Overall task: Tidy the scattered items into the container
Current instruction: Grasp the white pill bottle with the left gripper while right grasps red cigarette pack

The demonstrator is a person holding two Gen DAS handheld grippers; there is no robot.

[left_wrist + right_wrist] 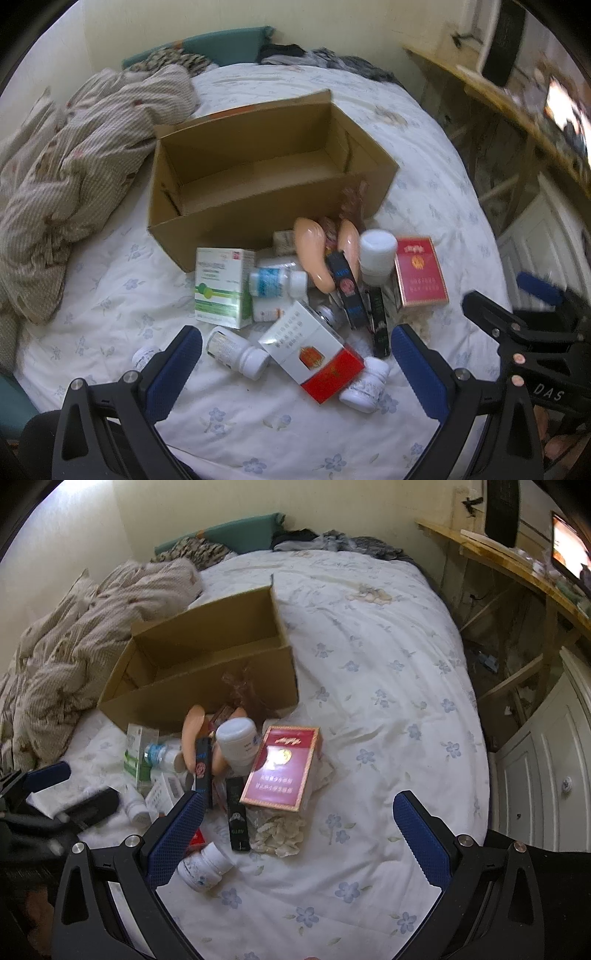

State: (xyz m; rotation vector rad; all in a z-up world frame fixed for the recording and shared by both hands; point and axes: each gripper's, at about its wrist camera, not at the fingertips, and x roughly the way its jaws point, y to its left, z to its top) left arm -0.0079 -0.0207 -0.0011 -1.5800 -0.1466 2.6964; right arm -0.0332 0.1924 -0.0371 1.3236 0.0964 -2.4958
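An open cardboard box (240,221) (166,698) stands on the bed, and its visible floor is bare. In front of it lies a heap: a green-white carton (221,288), a blue-label bottle (277,282), a white-red carton (314,350), white bottles (240,352), a white jar (376,254) (236,742), a red flat box (419,273) (282,768), a peach item (317,254) and black slim boxes (347,291) (236,819). My left gripper (295,347) hangs open above the white-red carton. My right gripper (299,812) (517,299) is open just below the red box, holding nothing.
A crumpled striped quilt (74,166) is piled left of the box. Pillows and clothes (229,48) line the headboard end. A wooden shelf (517,565) and a white cabinet (546,768) stand off the bed's right side. A bag of pale pieces (279,832) lies by the red box.
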